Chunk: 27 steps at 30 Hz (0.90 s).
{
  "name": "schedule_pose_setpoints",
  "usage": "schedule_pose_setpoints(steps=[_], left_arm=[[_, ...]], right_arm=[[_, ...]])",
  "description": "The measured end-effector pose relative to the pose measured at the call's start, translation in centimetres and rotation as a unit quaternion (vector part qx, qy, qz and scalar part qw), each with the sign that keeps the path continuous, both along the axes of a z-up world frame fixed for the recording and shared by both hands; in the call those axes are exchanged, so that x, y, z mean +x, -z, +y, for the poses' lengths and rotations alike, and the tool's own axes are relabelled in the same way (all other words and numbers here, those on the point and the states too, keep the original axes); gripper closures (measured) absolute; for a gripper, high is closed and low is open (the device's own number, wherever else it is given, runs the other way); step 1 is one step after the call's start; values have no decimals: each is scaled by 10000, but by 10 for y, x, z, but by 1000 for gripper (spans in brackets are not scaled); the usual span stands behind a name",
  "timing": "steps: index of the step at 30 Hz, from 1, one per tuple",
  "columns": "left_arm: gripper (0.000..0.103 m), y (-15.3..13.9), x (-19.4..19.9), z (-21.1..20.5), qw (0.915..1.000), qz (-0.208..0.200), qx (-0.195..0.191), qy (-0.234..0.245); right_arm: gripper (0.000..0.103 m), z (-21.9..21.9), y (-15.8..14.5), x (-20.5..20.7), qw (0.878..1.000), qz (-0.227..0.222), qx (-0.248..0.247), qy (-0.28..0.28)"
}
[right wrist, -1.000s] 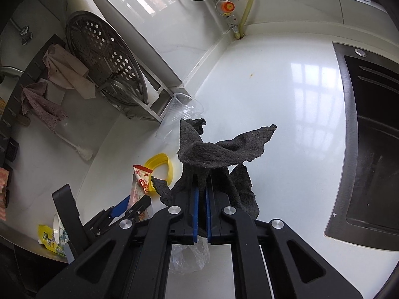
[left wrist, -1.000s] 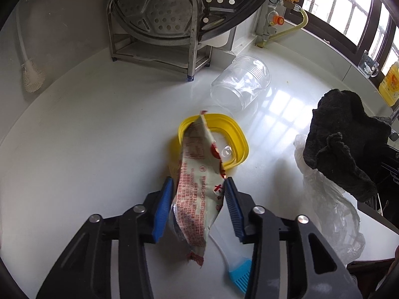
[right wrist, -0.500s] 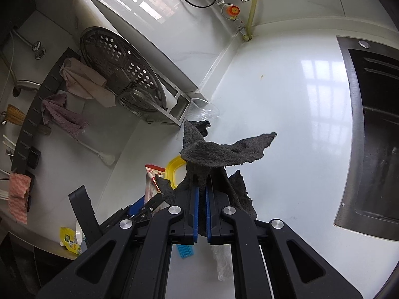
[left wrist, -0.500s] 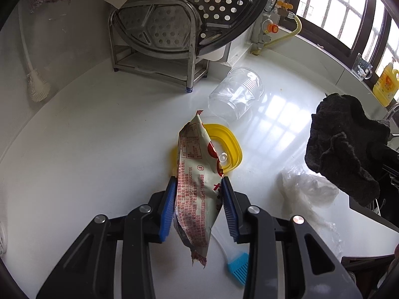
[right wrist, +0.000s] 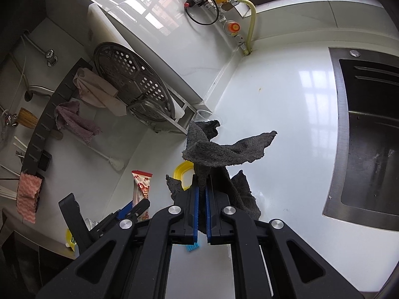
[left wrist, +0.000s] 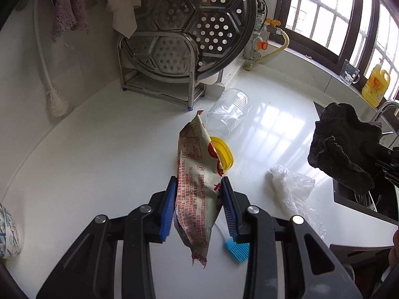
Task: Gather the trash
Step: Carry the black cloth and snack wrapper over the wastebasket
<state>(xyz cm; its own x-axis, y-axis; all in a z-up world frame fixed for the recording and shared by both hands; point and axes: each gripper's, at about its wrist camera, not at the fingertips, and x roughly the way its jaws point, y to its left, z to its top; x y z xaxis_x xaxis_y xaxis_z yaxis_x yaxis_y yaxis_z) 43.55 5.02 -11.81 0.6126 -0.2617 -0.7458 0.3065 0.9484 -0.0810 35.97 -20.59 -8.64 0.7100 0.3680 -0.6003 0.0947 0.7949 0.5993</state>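
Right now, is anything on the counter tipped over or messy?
Yes. The clear plastic cup lies on its side near the metal rack instead of standing up. A crumpled plastic bag is left on the counter, and a yellow lid sits loose with no container under it.

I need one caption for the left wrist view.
Left gripper holds a snack wrapper above the white counter.

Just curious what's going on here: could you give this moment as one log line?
left hand-held gripper: shut on snack wrapper | right hand-held gripper: shut on dark cloth | counter: clear cup, yellow lid, plastic bag
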Motion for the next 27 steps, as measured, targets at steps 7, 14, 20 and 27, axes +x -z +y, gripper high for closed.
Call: schedule_pose_setpoints(steps=[7, 14, 20, 27], left_arm=[[68, -22, -39, -1, 9998, -31, 24, 202], [68, -38, -89, -20, 9987, 9, -44, 505], [68, -56, -135, -44, 9971, -93, -115, 750], [68, -71, -190, -77, 9943, -170, -138, 1045]], right_arm=[[98, -10, -12, -45, 9998, 15, -128, 169], [98, -28, -17, -107, 9990, 65, -191, 407], [98, -39, -18, -164, 9985, 58, -212, 499], [98, -61, -12, -227, 9982, 70, -182, 570]])
